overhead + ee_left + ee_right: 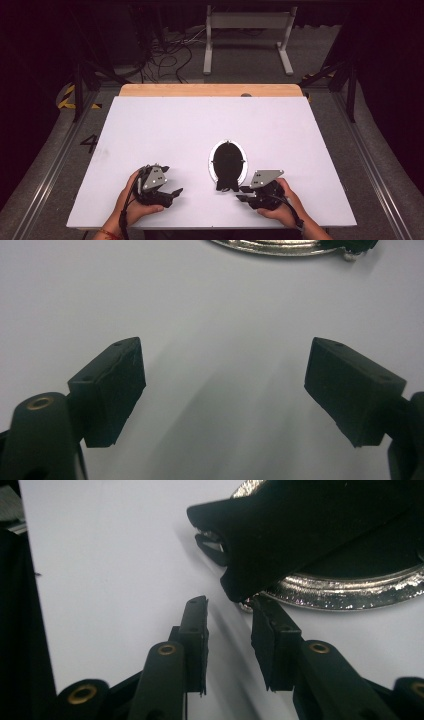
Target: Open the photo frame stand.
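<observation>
An oval silver-rimmed dish (212, 165) lies on the white table, right of centre. A flat black object (228, 162) rests in it, and its near end sticks out over the rim toward me. My right gripper (241, 194) sits low just in front of that end. In the right gripper view the jaws (229, 605) stand a little apart with nothing between them, and the black object (310, 525) and the shiny rim (350, 587) lie just past their tips. My left gripper (172, 196) rests on the table to the left, open wide over bare white surface (225, 355).
The white tabletop (165, 130) has a wooden strip (200, 90) along its far edge. The near edge runs just under both hands. A white metal frame (247, 37) and loose cables (165, 57) sit on the floor beyond. The dish's rim (270, 246) shows at the top of the left gripper view.
</observation>
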`<state>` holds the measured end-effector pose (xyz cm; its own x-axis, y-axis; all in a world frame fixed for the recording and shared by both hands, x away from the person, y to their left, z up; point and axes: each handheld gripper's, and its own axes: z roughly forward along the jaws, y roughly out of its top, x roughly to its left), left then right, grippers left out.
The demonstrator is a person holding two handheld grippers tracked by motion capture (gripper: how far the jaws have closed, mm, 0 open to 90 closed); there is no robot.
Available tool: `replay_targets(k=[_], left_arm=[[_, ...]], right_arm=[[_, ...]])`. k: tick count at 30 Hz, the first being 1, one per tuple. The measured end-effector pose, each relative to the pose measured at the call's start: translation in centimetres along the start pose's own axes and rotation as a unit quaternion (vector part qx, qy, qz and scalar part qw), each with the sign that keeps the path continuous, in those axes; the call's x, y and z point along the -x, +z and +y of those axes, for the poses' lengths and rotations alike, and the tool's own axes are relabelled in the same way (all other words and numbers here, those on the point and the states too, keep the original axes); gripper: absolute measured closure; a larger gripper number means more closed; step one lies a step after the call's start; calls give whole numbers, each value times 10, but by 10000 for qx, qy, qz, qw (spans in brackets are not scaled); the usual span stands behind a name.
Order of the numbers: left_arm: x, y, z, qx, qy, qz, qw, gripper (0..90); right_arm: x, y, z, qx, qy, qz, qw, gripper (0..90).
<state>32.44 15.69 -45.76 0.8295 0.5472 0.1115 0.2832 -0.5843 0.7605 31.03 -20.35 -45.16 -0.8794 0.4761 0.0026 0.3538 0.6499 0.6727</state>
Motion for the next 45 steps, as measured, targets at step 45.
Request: replay_targets(k=[45], left_arm=[[10,12,1,-391,302,-75,9987,162]], right_arm=[[33,11,-9,823,1955,1282,9688,508]])
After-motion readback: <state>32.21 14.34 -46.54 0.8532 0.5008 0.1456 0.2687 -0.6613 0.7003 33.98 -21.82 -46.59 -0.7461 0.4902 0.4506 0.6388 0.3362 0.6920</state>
